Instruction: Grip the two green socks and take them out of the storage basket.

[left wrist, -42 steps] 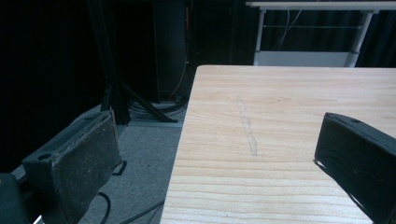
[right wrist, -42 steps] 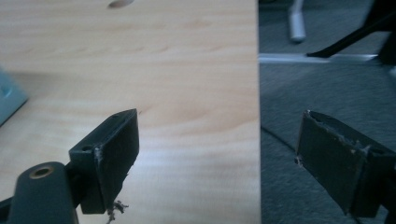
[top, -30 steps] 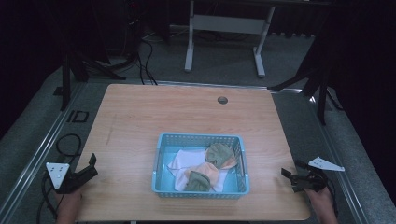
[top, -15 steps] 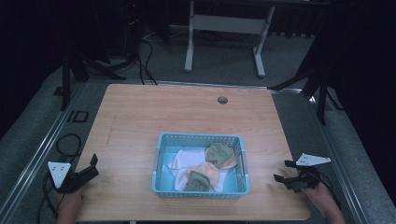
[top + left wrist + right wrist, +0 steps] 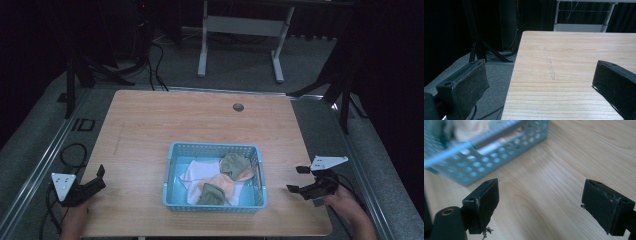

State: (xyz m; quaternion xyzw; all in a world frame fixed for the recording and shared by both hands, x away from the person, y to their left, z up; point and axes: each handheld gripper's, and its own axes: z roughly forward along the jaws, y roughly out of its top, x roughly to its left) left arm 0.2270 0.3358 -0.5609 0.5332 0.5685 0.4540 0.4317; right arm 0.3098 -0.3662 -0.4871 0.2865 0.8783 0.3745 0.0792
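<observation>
A light blue perforated basket (image 5: 215, 205) sits on the wooden table (image 5: 165, 125), toward its front. Inside lie crumpled cloths: white (image 5: 197, 170), olive green (image 5: 234, 164), orange (image 5: 220, 182) and a second green one (image 5: 210, 194). My left gripper (image 5: 99, 177) is at the table's front left corner, open, with nothing between its jaws. My right gripper (image 5: 298, 179) hovers over the front right of the table, open and empty, pointing toward the basket's right wall (image 5: 486, 157). In the left gripper view the jaws frame the bare table edge (image 5: 514, 75).
A small round grommet (image 5: 238, 106) sits near the table's far edge. Black cables (image 5: 75, 152) lie on the grey floor at the left. A white metal frame (image 5: 240, 30) and dark stand legs (image 5: 340, 85) are behind the table.
My right gripper has moved left, in over the table toward the basket's right side. The left gripper has barely moved.
</observation>
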